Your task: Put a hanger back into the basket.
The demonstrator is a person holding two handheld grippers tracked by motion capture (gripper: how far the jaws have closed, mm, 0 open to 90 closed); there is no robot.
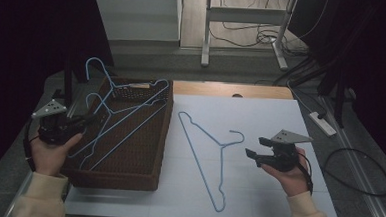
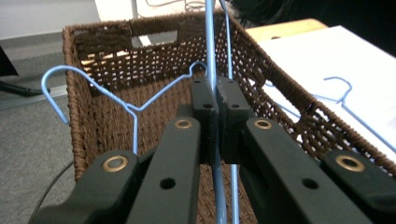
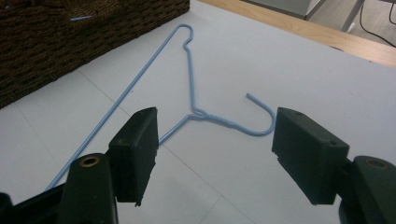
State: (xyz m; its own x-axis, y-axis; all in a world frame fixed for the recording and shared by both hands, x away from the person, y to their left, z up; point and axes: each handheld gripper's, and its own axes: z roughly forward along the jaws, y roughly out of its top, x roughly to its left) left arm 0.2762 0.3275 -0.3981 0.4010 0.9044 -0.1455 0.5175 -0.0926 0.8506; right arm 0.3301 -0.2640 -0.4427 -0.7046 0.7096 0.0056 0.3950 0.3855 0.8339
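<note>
Two grippers: left gripper at the wicker basket's left rim; right gripper right of the basket, over the white worktop.
Left gripper view: jaws clamped tight on a blue wire of the hanger in the basket.
Right gripper view: jaws spread wide, empty, the loose hanger lying flat just beyond them.
High view: both forearms enter from below; loose hanger right of the basket.

- Left gripper: clamped hanger wire runs out of frame above and below the jaws.
- Basket: near rim hidden behind the jaws.
- Table hanger: long bar passes behind the right gripper, left jaw.
</note>
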